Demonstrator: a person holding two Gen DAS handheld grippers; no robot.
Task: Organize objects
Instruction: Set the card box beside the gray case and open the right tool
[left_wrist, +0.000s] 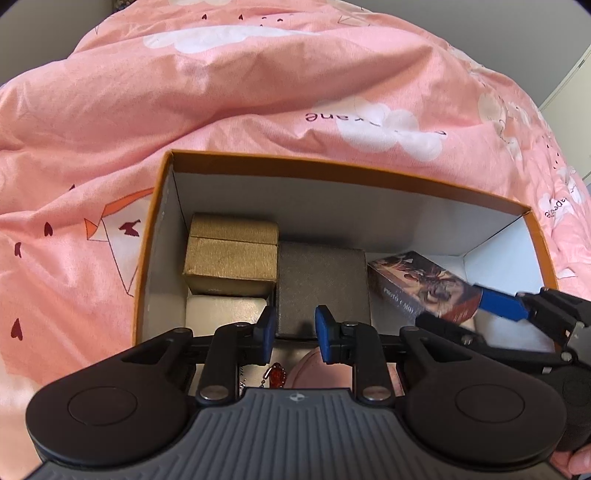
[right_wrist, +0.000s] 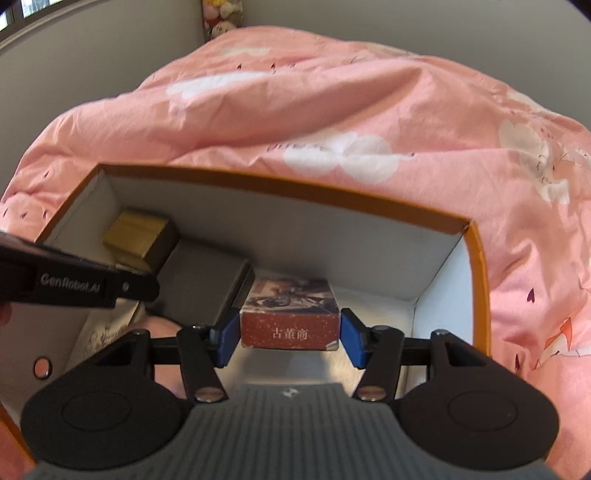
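- A pink duvet printed with white clouds is lying rumpled under and behind everything, filling the view from 9 through 3 o'clock.
- An orange-rimmed cardboard box is sitting open on it, white inside.
- A dark grey case is lying at the box's centre, with a gold box touching it at 9 o'clock.
- A cream case is resting just at 6 o'clock of the gold one.
- The illustrated card box is sitting at 3 o'clock of the grey case, inside the cardboard box.
- The right gripper is flanking it, the left pad touching; whether the right pad is touching I cannot tell.
- The left gripper is hovering over the grey case, partly parted, gripping nothing.
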